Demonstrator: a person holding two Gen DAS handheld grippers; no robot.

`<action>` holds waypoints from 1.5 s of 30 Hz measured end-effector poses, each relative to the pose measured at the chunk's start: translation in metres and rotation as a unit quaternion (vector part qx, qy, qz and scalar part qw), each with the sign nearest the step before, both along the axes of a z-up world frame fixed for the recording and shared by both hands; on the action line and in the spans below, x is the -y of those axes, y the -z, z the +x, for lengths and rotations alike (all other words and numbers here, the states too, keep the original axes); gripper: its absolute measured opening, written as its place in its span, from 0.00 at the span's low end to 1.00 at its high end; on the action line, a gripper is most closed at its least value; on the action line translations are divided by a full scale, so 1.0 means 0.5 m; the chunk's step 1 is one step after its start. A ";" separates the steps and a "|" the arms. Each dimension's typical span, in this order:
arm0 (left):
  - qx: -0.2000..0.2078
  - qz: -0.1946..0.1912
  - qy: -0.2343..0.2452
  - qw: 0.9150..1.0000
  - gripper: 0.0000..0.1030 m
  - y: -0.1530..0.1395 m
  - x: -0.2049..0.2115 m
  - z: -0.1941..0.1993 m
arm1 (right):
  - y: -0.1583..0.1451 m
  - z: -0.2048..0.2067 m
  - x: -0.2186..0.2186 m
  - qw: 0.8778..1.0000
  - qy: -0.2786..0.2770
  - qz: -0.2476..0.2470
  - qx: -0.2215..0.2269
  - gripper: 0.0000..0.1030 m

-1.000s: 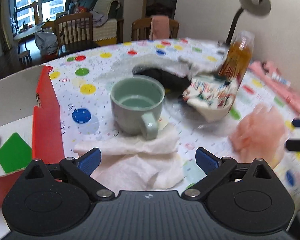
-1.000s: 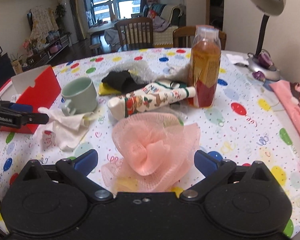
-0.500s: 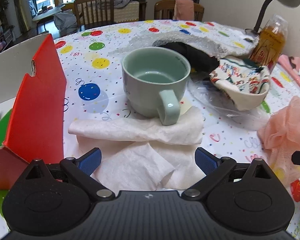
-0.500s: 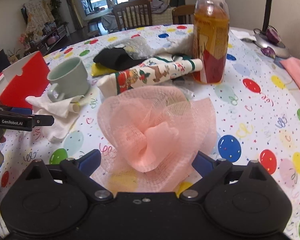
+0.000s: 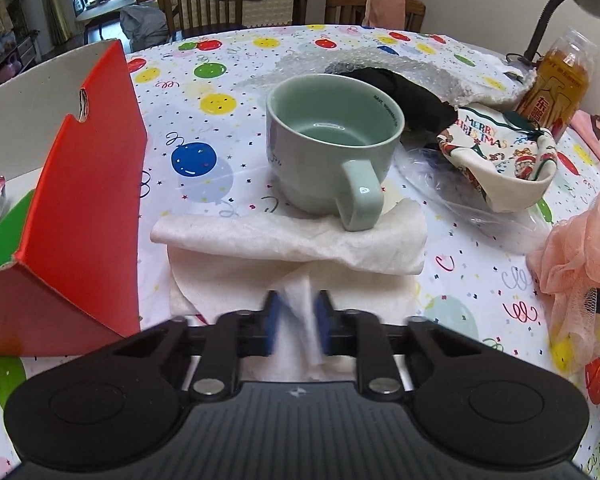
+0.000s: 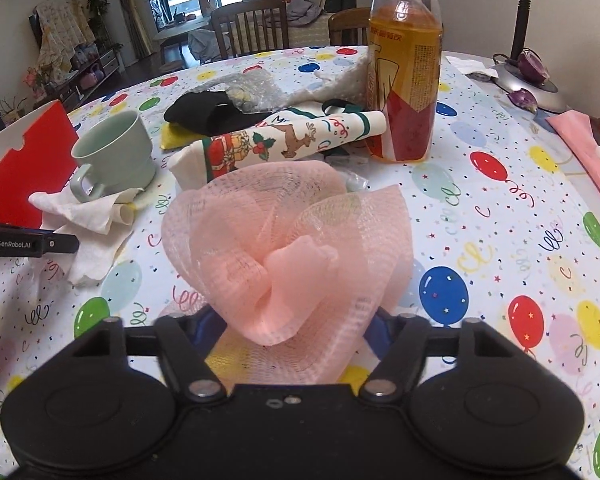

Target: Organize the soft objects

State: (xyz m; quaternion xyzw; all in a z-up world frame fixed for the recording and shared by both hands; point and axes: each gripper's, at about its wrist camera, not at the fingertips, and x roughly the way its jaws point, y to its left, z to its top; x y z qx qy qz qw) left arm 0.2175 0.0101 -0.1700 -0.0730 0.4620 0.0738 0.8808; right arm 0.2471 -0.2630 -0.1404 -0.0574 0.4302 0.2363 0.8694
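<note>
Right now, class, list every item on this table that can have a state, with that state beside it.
Left tongs: closing, white tissue pinched between them.
Right tongs: closing around the pink mesh puff.
White tissue: crumpled, partly under the mug.
Pink mesh puff: bunched on the table.
Mug: upright, empty.
Bottle: upright.

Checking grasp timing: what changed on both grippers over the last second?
Both dropped closer to the table. The left gripper, wide open before, is closing and now pinches a fold of the white tissue. The right gripper, also wide open before, is closing around the pink mesh pouf, which sits between its jaws. The green mug, red box, Christmas cloth and bottle stayed put.
</note>
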 end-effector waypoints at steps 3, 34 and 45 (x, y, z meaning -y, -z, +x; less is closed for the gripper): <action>0.008 0.002 0.001 1.000 0.10 -0.010 0.003 -0.011 | 0.000 -0.003 0.001 1.000 -0.002 -0.003 0.001 0.45; 0.106 -0.079 -0.048 0.990 0.05 -0.200 -0.071 -0.152 | -0.178 -0.089 -0.004 0.995 -0.056 0.051 0.064 0.10; 0.051 -0.074 0.013 0.996 0.06 -0.127 -0.044 -0.138 | -0.162 -0.103 -0.023 0.996 -0.047 0.049 0.050 0.10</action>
